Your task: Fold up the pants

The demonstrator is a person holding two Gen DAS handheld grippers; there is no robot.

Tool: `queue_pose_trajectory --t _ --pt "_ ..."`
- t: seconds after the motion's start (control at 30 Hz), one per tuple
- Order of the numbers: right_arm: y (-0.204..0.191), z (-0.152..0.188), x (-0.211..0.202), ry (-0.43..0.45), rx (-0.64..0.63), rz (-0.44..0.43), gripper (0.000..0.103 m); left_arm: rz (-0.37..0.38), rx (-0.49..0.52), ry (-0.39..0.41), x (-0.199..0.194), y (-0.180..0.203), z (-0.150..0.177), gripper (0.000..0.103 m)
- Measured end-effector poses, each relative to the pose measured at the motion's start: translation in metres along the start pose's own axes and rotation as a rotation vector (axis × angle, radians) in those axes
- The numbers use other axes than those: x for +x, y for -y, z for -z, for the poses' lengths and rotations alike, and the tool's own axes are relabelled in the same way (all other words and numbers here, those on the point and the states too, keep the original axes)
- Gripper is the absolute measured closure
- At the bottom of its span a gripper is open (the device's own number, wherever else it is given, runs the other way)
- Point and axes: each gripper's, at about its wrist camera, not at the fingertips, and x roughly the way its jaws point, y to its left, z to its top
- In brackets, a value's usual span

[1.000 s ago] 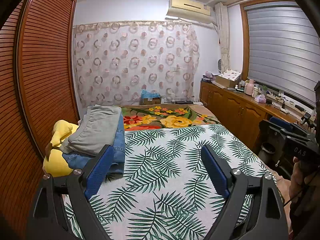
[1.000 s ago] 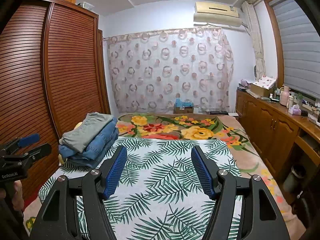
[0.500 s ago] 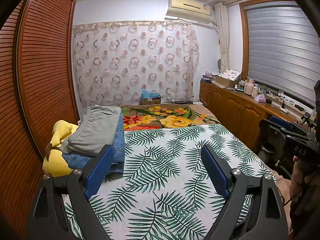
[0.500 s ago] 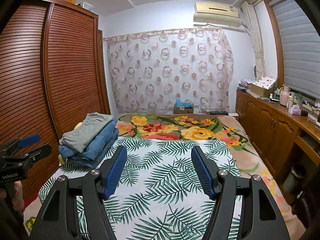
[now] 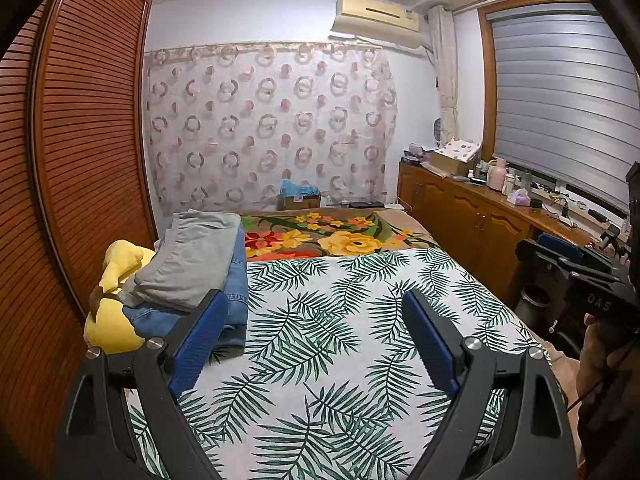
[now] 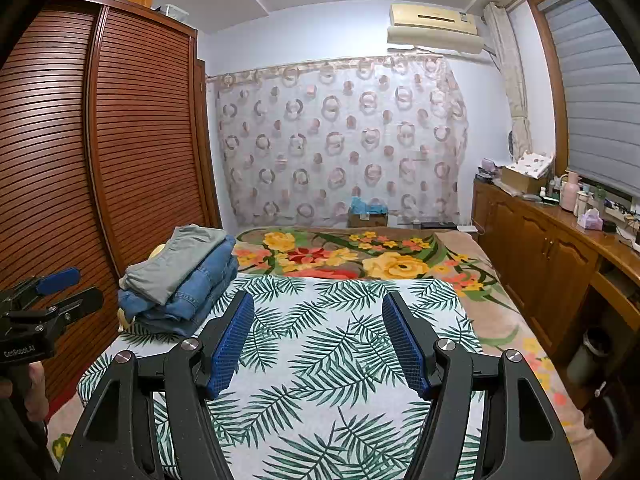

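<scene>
Your left gripper [image 5: 314, 312] is spread wide and holds nothing, above the palm-leaf sheet [image 5: 320, 340]. Your right gripper [image 6: 318, 314] is likewise wide open and empty over the same sheet. The pants [image 6: 180, 276] lie folded in a stack, grey pair on top of blue denim, at the bed's left edge, beside a yellow plush toy [image 5: 116, 304].

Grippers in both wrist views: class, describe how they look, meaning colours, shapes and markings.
Left gripper and right gripper match: black angular frames, silver round bolts, two fingers faced with blue ribbed pads. White lettering marks each body. A bare hand grips the left handle.
</scene>
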Motion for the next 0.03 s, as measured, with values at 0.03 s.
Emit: queue_pose_trajectory --t 0.03 --pt "0.0 0.0 0.0 0.0 0.0 0.0 0.034 0.0 0.0 0.0 0.0 0.0 0.0 0.014"
